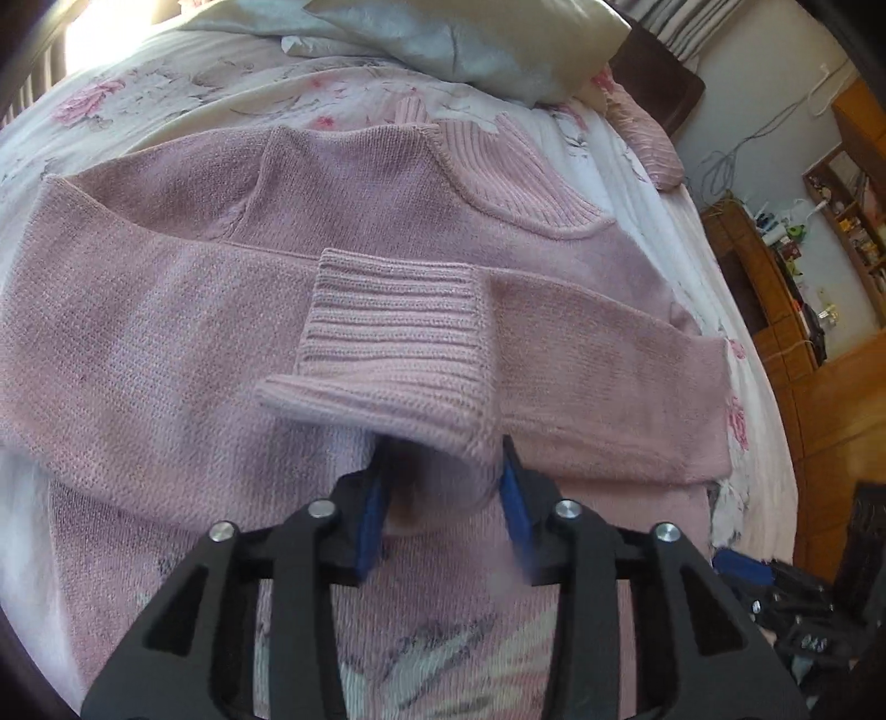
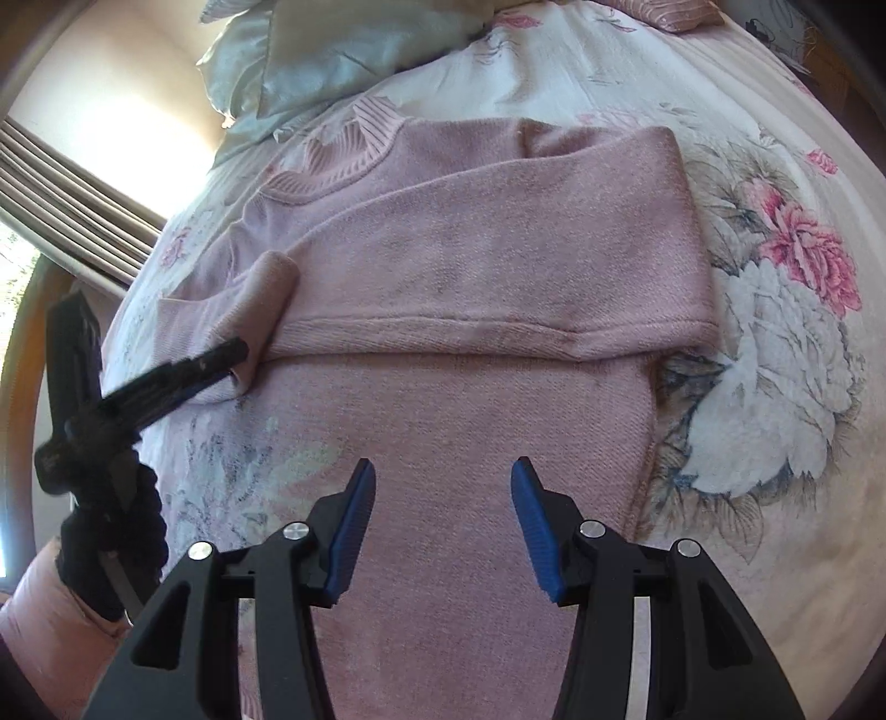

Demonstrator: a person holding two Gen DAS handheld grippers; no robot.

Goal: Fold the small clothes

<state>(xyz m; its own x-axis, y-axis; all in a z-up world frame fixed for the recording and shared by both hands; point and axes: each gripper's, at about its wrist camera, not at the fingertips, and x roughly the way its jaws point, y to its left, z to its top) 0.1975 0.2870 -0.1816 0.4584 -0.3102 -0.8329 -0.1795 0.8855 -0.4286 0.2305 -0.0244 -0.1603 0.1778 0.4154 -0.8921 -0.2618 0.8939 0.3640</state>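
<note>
A pink knit sweater (image 1: 166, 332) (image 2: 470, 266) lies on the flowered bedspread (image 2: 775, 332), with both sleeves folded across its chest. The ribbed cuff (image 1: 398, 343) (image 2: 271, 293) of one sleeve lies over the tips of my left gripper (image 1: 444, 443) (image 2: 232, 354). That gripper's blue pads stand wide apart on either side of the cuff's end, so it is open. My right gripper (image 2: 443, 471) hovers open over the sweater's lower body with nothing between its fingers. The ribbed collar (image 1: 498, 166) points toward the pillows.
Pale satin pillows (image 1: 470, 39) (image 2: 332, 50) lie at the head of the bed. Wooden shelves and a cabinet (image 1: 764, 288) stand past the bed's right edge. A person's pink sleeve (image 2: 44, 609) shows behind the left gripper. Curtains (image 2: 66, 183) hang on the left.
</note>
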